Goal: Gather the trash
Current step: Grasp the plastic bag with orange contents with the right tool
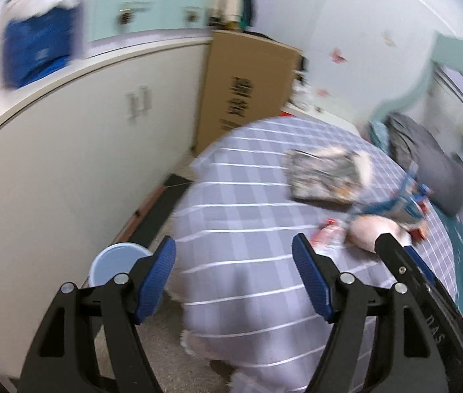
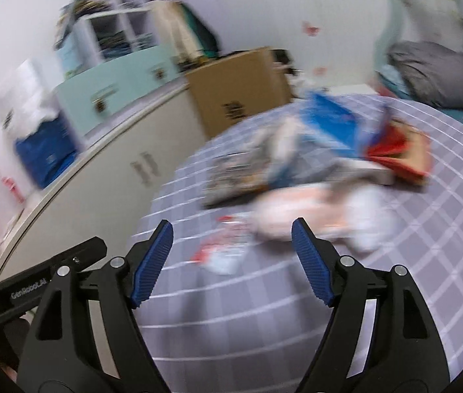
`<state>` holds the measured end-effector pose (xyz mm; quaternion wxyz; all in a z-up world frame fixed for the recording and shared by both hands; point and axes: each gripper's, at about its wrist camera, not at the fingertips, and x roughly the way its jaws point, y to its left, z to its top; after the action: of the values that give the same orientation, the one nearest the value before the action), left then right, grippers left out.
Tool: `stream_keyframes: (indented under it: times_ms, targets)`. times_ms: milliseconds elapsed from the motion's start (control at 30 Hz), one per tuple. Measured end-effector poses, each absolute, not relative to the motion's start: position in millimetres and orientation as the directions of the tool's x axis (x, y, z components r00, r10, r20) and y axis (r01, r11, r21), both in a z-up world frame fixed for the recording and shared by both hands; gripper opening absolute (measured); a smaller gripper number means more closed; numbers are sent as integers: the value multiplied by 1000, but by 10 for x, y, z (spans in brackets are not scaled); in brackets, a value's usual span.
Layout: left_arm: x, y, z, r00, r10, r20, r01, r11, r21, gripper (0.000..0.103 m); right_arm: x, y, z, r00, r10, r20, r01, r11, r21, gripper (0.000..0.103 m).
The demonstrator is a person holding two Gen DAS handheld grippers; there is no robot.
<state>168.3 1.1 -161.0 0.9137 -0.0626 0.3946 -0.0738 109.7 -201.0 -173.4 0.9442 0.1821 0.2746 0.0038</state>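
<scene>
A bed with a lilac checked cover [image 1: 247, 216] holds several pieces of litter. A patterned packet [image 1: 326, 177] lies flat, with a blue and red wrapper [image 1: 395, 203], a pink lump [image 1: 372, 232] and a red and white wrapper [image 1: 328, 234] near it. My left gripper [image 1: 234, 281] is open and empty over the bed's near corner. My right gripper [image 2: 231, 262] is also open, hanging above the red and white wrapper [image 2: 221, 252] without touching it. Beyond it lie the pink lump [image 2: 293, 216], the patterned packet [image 2: 234, 177], a blue packet [image 2: 332, 121] and a red packet [image 2: 398, 154]. Both views are blurred.
A round light-blue bin [image 1: 113, 262] stands on the floor between the bed and a white cabinet [image 1: 67, 163]. A cardboard box [image 1: 247, 88] stands at the bed's far corner. A grey pillow [image 2: 437, 72] lies at the head of the bed. A blue bag [image 2: 44, 157] sits on the cabinet top.
</scene>
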Motion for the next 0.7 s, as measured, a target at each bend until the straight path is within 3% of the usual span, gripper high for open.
stream_keyframes:
  times_ms: [200,300,433,633,667,700]
  targets:
    - [1802,-696,-1814,626,-235,-744,221,968,-119,70,1048,-2653,-1917,821,53,-568,209,899,386,74]
    - [1874,-904,-1921,602,-216,-769,247,966,-79,55,1113,-2850,-2020,786,103,-609,222,873,434,74]
    - [1939,-1035,-2006,586,-200,-785,263,964,-50,52,1185,-2971,-2070,763,168,-625,207,852,482,74]
    - [2026,-1120,-2074,561,-208,-801,303,952,-35,16,1340,-2965,-2043,753,204,-625,174,855,489,71]
    - [2029,-1114,-2072,557,-216,-802,304,952,-45,3,1349,-2966,-2047,749,204,-631,174,857,484,60]
    - [2027,-1114,-2071,558,-211,-803,296,954,-45,0,1361,-2958,-2054,745,207,-634,175,857,485,49]
